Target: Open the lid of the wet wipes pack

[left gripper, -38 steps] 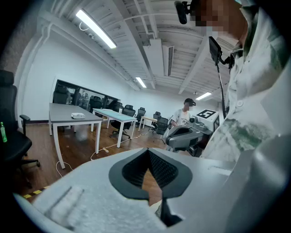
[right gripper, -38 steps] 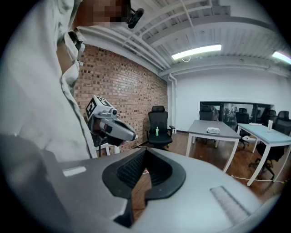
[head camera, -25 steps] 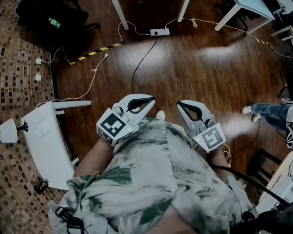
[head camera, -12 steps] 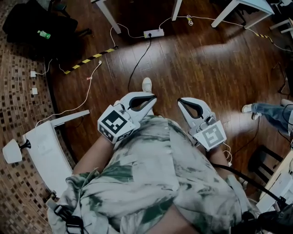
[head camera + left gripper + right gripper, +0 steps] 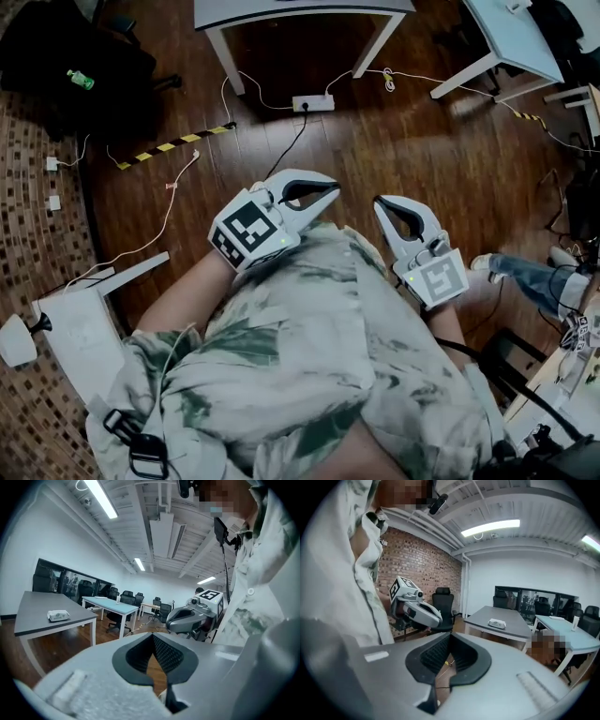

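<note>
The wet wipes pack (image 5: 58,615) is a small white packet lying on a grey table (image 5: 33,620), far ahead in the left gripper view. The right gripper view shows the same pack (image 5: 497,623) on the grey table (image 5: 506,630). In the head view only the table's near edge (image 5: 300,11) shows at the top, and the pack is out of sight. My left gripper (image 5: 328,191) and right gripper (image 5: 381,202) are held side by side in front of my torso, above the wood floor. Both are shut with nothing in them.
A power strip (image 5: 312,102) and loose cables lie on the floor between me and the table. At my left stands a white stand (image 5: 80,328), with a black bag (image 5: 66,56) beyond it. A light blue table (image 5: 511,33) is at the right, and another person's leg (image 5: 525,272).
The floor has slid down the head view and the grey table's edge has come in at the top. Both grippers stay shut and level in front of me.
</note>
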